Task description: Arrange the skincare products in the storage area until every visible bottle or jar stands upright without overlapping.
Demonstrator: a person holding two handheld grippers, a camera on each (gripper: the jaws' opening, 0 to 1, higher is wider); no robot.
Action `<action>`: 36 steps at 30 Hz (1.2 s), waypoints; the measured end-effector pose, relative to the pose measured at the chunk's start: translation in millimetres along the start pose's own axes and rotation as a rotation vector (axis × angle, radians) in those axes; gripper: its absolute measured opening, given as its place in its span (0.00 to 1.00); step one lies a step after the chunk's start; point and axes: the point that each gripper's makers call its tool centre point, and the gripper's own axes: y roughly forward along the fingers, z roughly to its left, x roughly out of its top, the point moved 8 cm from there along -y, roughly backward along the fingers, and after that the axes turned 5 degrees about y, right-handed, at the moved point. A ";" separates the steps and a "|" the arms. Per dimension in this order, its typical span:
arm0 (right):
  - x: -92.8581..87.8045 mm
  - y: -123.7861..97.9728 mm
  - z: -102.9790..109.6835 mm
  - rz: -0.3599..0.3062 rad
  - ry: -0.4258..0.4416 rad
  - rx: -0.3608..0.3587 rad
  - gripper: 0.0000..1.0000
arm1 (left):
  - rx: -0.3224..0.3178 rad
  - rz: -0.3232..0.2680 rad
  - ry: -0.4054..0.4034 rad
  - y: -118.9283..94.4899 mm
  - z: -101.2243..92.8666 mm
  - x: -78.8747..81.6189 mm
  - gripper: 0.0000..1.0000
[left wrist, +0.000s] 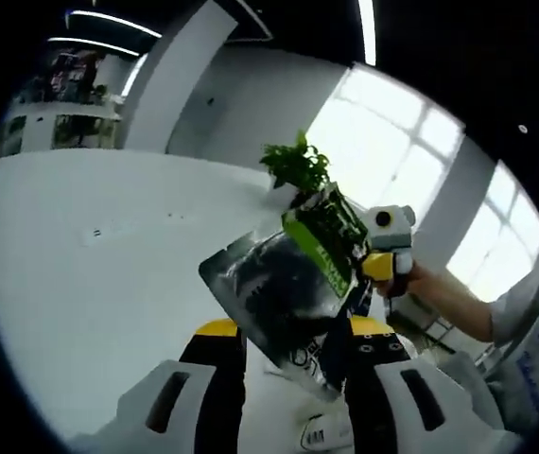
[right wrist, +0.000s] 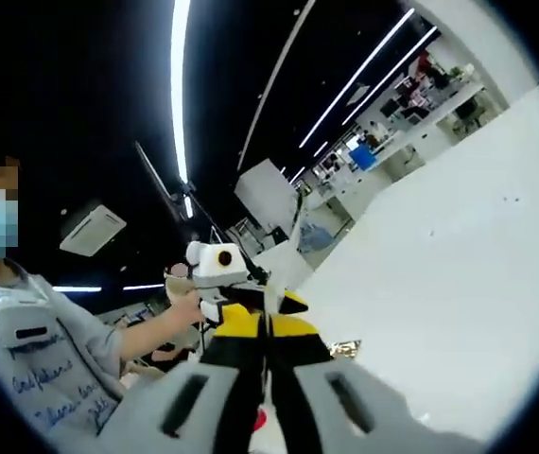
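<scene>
So right now both grippers are on the same thing: a flat dark pouch with a green label point(left wrist: 293, 284), some kind of sachet, held up in the air over the white table point(left wrist: 99, 284). In the left gripper view the left gripper point(left wrist: 293, 355) has its yellow-tipped jaws on either side of the pouch's lower end, looks clamped on it, and the right gripper point(left wrist: 378, 268) comes in from the right and pinches the pouch's far upper corner, with the person's hand point(left wrist: 419, 281) behind it. In the right gripper view the right gripper's jaws are pressed nearly together with just a thin edge between them, which fits. A small potted plant point(left wrist: 296, 168) sits at the far side of the table. I can't spot any bottles or jars from here, so no clue how far along the tidying is. My guess is it's a handover or straightening move. To do it well I'd keep one grip firm, release the other slowly so the floppy pack doesn't fold, and lower it low before letting go.
</scene>
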 end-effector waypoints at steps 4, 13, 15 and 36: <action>0.7 3.5 6.8 -0.001 -0.004 0.014 0.01 | -0.023 -0.026 -0.015 -4.3 -2.4 0.3 0.33; 6.7 5.8 22.7 -0.011 -0.019 0.018 0.01 | -0.049 -0.093 -0.035 -17.2 -12.8 10.7 0.23; 7.8 6.2 26.1 -0.018 -0.005 0.017 0.01 | -0.056 -0.107 -0.029 -21.3 -16.2 13.6 0.21; 5.4 5.6 53.5 -0.043 -0.031 -0.017 0.01 | -0.039 -0.173 0.070 -46.9 -47.8 38.7 0.00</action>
